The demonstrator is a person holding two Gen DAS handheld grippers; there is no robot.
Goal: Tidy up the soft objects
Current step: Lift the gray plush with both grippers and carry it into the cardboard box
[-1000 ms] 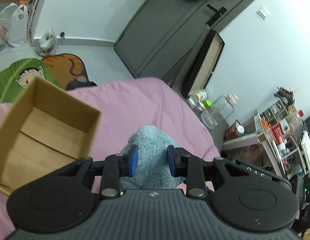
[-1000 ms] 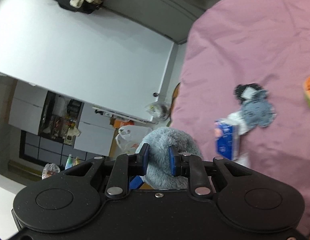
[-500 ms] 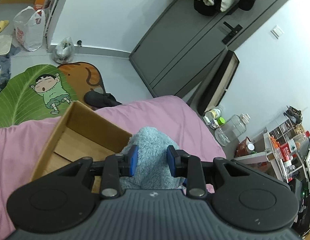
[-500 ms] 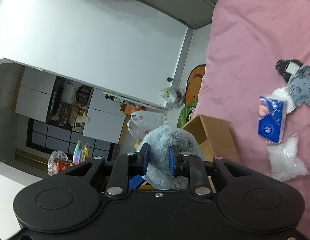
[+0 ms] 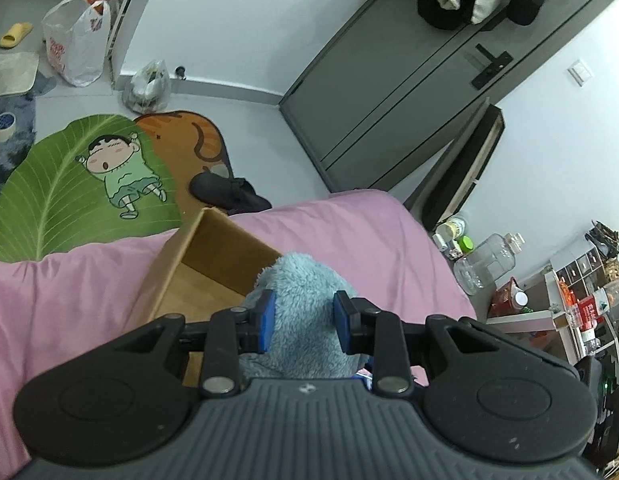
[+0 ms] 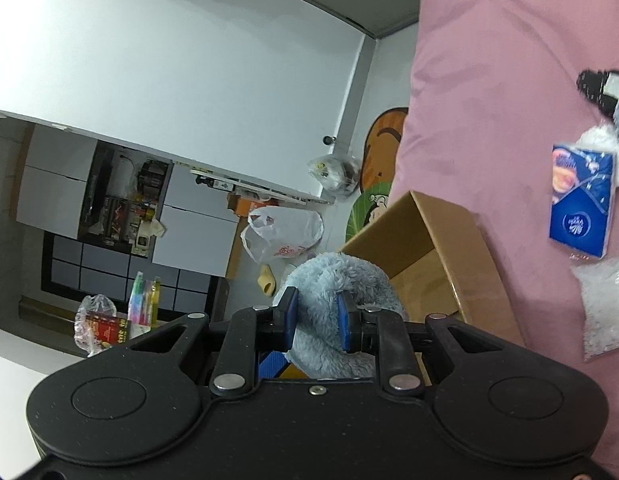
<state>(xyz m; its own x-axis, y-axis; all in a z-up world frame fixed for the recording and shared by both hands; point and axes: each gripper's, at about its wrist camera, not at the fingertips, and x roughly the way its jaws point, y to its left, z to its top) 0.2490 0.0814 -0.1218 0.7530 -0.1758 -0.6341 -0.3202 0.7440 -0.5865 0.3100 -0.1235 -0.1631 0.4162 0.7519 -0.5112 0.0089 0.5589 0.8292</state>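
A fluffy grey-blue soft toy (image 5: 305,312) is pinched between both grippers. My left gripper (image 5: 302,320) is shut on one part of it, my right gripper (image 6: 318,322) on another part (image 6: 337,304). The toy hangs above the near edge of an open, empty cardboard box (image 5: 217,264) that sits on the pink bed (image 5: 69,300). The box also shows in the right wrist view (image 6: 429,248), just beyond the toy.
On the bed lie a blue tissue pack (image 6: 581,204), a clear plastic bag (image 6: 605,304) and a grey-black soft item (image 6: 605,92). Beyond the bed edge are a leaf rug (image 5: 69,184), black shoes (image 5: 229,194), a grey door (image 5: 389,92) and a cluttered shelf (image 5: 573,296).
Both grippers have lifted and pulled back with the toy. The box now looks smaller and farther in the left view, and has come into view under the toy in the right view.
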